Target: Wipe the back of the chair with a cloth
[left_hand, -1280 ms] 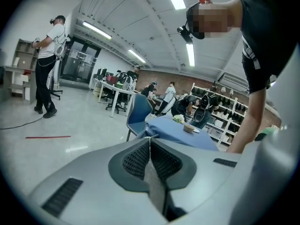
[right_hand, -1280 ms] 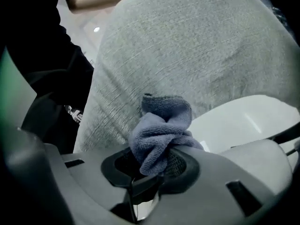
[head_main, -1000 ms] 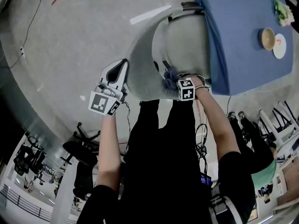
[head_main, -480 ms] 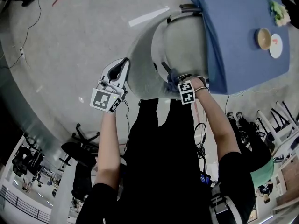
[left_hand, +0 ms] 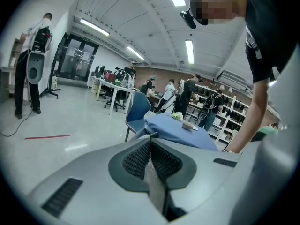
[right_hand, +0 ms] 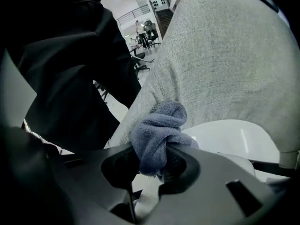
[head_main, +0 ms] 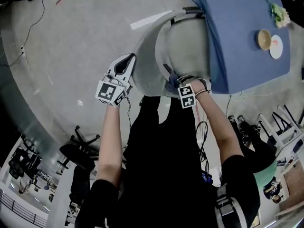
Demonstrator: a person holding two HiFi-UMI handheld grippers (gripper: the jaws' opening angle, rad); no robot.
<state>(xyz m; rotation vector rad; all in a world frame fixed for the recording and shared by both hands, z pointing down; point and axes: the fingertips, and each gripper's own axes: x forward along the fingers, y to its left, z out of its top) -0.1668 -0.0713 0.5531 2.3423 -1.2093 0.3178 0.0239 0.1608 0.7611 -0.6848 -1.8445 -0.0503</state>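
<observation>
The chair's grey fabric back (head_main: 145,72) curves in front of me in the head view, and it fills the right gripper view as well (right_hand: 225,64). A blue-grey cloth (right_hand: 159,132) is bunched between the jaws of my right gripper (right_hand: 154,161), which is shut on it. The cloth's bunched end lies against the fabric beside a white moulded part (right_hand: 229,135). In the head view the cloth (head_main: 172,79) sits at the back's right edge. My left gripper (head_main: 127,62) hangs beside the back's left edge, its pads (left_hand: 140,159) pressed together with nothing between them.
A table under a blue cover (head_main: 242,32) stands right behind the chair, with a bowl (head_main: 264,39), a plate (head_main: 277,46) and flowers (head_main: 279,14) on it. A blue chair (left_hand: 139,111) stands at that table. Several people work at desks farther off. Grey floor lies to the left.
Both grippers have shifted slightly upward in the head view. The left one has drawn a little closer to the back's left edge. The cloth stays clamped in the right gripper.
</observation>
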